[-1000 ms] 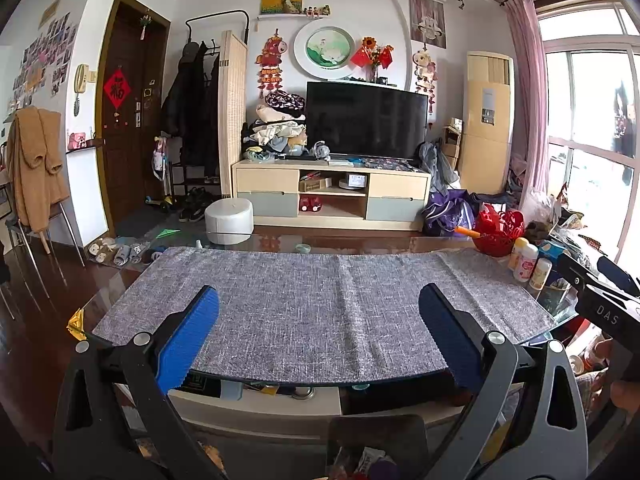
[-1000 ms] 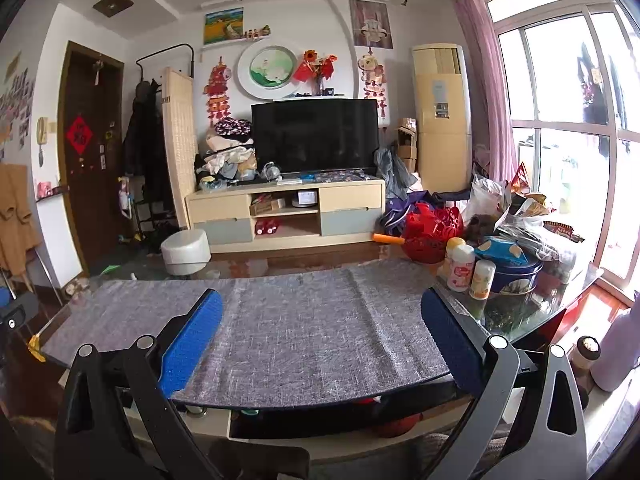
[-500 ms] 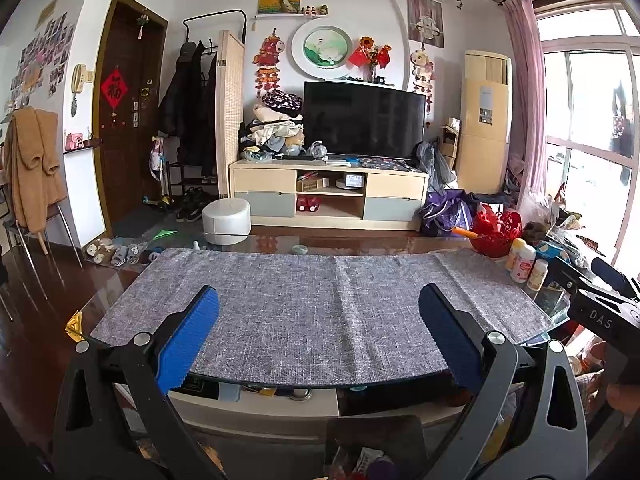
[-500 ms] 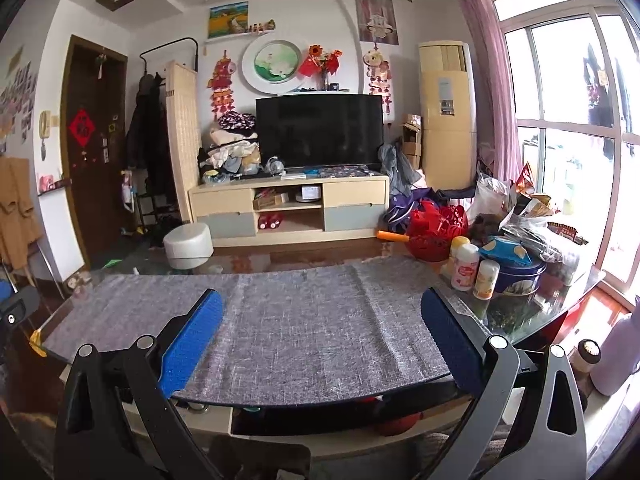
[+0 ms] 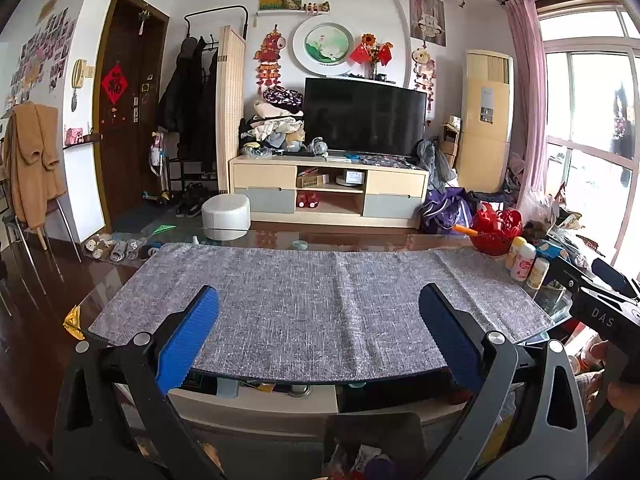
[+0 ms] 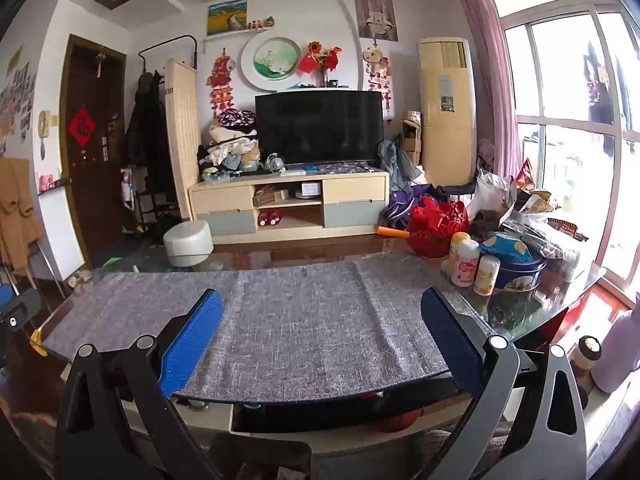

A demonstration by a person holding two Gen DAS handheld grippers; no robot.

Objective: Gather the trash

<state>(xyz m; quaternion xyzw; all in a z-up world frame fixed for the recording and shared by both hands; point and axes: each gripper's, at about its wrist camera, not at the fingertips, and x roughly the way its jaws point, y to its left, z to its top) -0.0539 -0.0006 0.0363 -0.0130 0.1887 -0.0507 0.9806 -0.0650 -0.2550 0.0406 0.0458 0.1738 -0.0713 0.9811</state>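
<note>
No obvious trash sits on the grey cloth (image 5: 320, 300); the nearest candidates are the crinkled bags and wrappers (image 6: 532, 216) heaped at the worktop's far right corner, by the window. That puts them forward and to the right of the right gripper (image 6: 320, 344), which hangs released, jaws spread wide, holding nothing, at the near edge. The left gripper (image 5: 318, 340) is likewise spread and empty, further left, so the right hand looks the nearer one for that pile. In the way: three small bottles (image 6: 474, 262), a blue tin (image 6: 520, 276) and a red basket (image 6: 436, 228) crowd the right end. A yellow scrap (image 5: 74, 322) clings to the worktop's near left corner, closer to the left gripper; whether it's trash, hard to say.
</note>
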